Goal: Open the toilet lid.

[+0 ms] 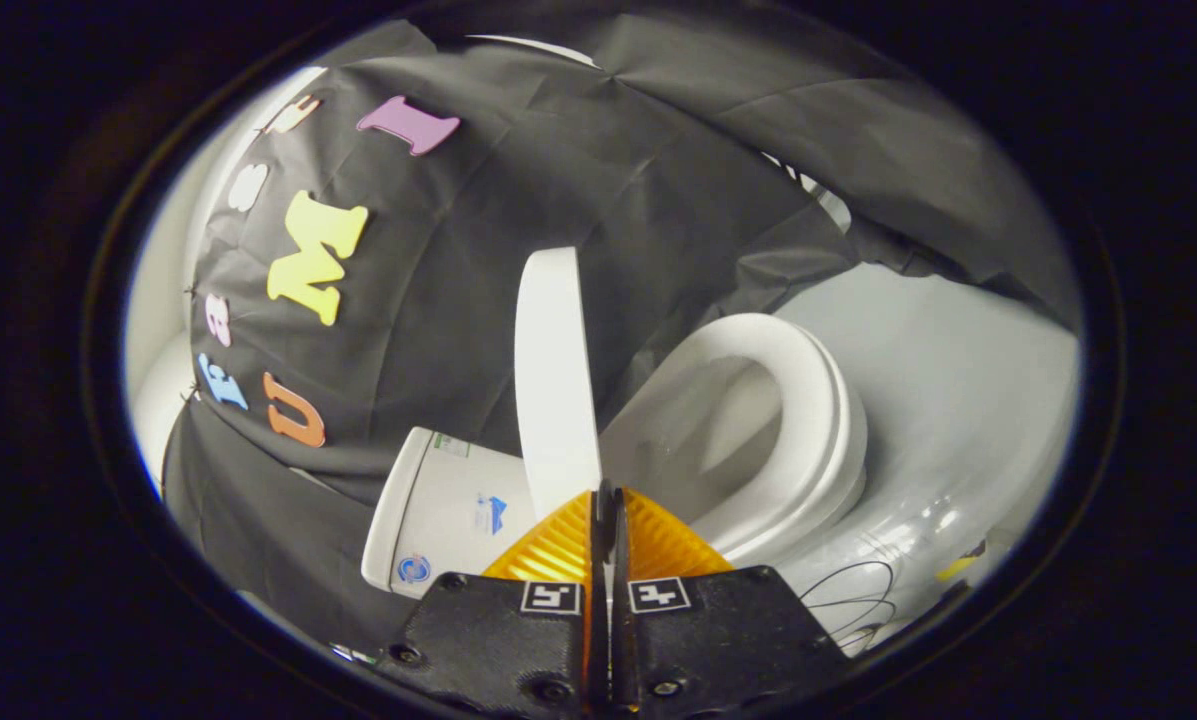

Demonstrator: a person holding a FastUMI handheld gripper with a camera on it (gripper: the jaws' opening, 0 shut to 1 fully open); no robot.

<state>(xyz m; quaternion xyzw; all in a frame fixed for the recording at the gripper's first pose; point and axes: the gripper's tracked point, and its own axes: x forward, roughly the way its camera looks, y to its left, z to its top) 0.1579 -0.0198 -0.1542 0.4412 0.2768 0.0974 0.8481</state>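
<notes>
Closest in, the gripper (605, 500) shows its two orange ribbed fingers (558, 545) drawn nearly together, only a thin dark slit between them, and the edge of the toilet lid (555, 380) runs down into that slit; whether both pads actually press on the lid cannot be told, since the contact is hidden at the tips. Just ahead of the fingers the lid stands raised, seen almost edge-on as a tall white blade, lifted well clear of the seat (808, 420), which lies to one side as a white ring around the bowl opening. To the lid's other side, and beside the fingers, sits the white tank (438, 510) with small stickers on it. Beyond all of this hangs the black cloth wall (658, 200), with a pale surface (958, 350) past the seat. By the look of it the lid is a stiff, fairly light moulded plastic panel, smooth and glossy, so likely slippery under a pinch; it should swing on its hinge rather than bend. The free rim, far from the hinge, seems the sensible place to hold or push, and the opening looks nearly complete, with the lid probably needing only to tip back toward the tank.
</notes>
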